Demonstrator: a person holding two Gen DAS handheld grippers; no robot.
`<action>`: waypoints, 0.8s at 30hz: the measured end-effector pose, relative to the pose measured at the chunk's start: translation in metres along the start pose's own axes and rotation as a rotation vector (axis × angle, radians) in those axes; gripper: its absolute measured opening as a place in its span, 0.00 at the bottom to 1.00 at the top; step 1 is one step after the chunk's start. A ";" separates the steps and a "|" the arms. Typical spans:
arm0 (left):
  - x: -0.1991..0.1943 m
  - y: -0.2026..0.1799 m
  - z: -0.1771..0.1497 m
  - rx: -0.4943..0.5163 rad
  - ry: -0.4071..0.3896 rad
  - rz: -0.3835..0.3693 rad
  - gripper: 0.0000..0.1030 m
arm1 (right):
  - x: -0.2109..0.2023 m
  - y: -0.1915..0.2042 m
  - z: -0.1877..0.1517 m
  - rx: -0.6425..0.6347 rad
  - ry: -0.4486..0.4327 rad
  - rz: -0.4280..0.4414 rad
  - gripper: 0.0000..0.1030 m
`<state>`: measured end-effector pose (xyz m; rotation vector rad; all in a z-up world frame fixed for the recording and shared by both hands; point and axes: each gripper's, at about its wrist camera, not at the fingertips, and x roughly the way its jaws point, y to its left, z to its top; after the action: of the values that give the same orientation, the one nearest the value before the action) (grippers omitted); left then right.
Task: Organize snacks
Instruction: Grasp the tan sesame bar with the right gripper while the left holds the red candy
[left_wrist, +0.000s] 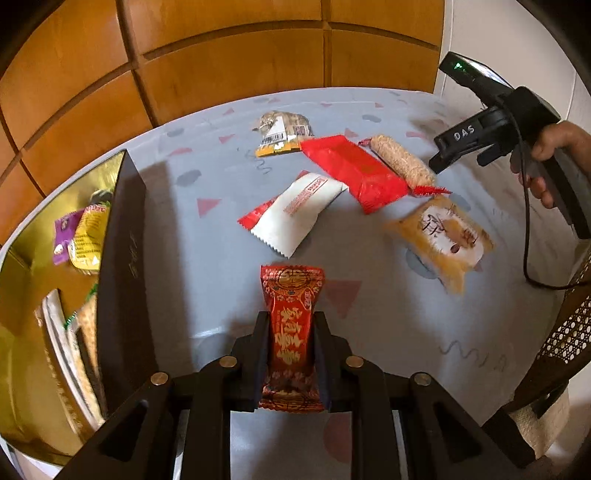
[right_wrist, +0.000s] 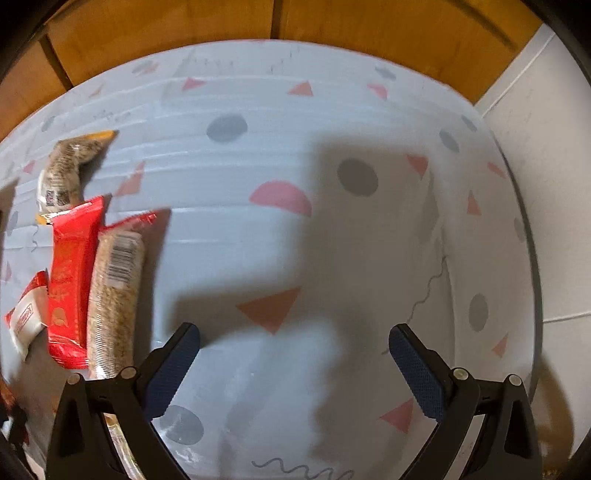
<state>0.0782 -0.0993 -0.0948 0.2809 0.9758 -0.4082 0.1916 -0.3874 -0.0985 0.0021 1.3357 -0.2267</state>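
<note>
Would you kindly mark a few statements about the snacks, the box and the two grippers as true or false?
1. The left gripper is shut on a red and gold snack packet. True.
2. The right gripper holds the clear grain bar. False: it is open and empty, with the bar lying beside it on the tablecloth.
3. The gold-lined box holds no snacks. False: a purple packet and a yellow packet lie inside.
4. The plain red packet lies against the grain bar. True.

Red-and-gold patterned packet (left_wrist: 291, 332); pale tablecloth (left_wrist: 207, 236) with pink triangles, grey dots; gold-lined black box (left_wrist: 125, 251).
</note>
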 end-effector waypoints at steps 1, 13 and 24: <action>0.000 0.001 -0.001 -0.006 -0.009 -0.003 0.22 | 0.001 -0.004 0.000 0.023 0.005 0.020 1.00; 0.002 0.000 -0.011 -0.004 -0.080 -0.007 0.23 | 0.011 -0.019 -0.009 0.097 -0.003 0.080 1.00; 0.002 0.000 -0.012 -0.010 -0.084 0.000 0.23 | -0.038 -0.002 -0.012 0.097 -0.185 0.268 0.68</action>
<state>0.0701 -0.0951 -0.1034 0.2523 0.8950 -0.4120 0.1714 -0.3821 -0.0649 0.2349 1.1253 -0.0622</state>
